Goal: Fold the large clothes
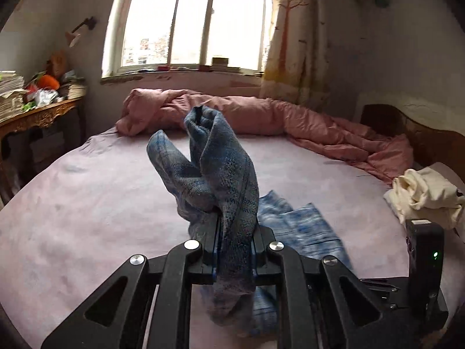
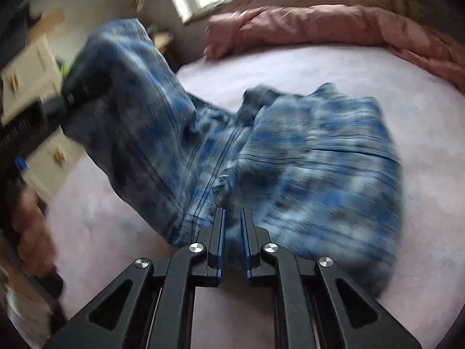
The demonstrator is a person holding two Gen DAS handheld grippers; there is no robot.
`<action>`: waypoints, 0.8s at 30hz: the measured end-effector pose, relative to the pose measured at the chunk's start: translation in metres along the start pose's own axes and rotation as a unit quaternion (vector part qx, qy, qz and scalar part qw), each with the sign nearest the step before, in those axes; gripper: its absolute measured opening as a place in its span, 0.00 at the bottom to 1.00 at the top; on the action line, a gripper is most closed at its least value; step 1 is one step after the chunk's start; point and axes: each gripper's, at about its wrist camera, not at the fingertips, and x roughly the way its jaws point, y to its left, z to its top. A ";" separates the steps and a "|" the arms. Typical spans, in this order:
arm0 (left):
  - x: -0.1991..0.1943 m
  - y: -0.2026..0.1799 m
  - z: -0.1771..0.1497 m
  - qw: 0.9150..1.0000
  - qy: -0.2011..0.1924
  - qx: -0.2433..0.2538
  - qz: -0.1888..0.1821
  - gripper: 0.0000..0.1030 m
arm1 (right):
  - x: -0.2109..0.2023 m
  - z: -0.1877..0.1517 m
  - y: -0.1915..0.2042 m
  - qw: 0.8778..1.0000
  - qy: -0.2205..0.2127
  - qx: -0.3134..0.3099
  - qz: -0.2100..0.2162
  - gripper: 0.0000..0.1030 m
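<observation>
Pink bed [image 1: 87, 203]; blue garment [image 2: 305, 160] clamped by both grippers' fingers [image 1: 215, 232].

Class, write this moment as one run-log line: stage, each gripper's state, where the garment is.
stage: lifting to fold | left gripper: shut on blue garment | right gripper: shut on its edge | garment: partly raised over pink bed

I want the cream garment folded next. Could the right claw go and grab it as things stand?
Probably not yet: the right claw is shut on the blue mottled knit garment. The crumpled cream cloth garment lies uncovered on the pink bed sheet.
</observation>
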 end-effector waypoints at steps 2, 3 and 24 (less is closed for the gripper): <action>0.009 -0.031 0.003 0.999 0.002 0.012 -0.033 0.13 | -0.038 0.000 -0.019 0.996 -0.061 0.007 -0.059 0.12; 0.014 -0.048 0.002 0.999 0.005 0.017 -0.047 0.13 | -0.059 -0.001 -0.032 0.990 -0.095 0.008 -0.104 0.12; 0.028 -0.078 -0.083 0.964 0.105 -0.033 -0.241 0.77 | -0.081 0.008 -0.070 0.985 -0.111 0.025 -0.132 0.13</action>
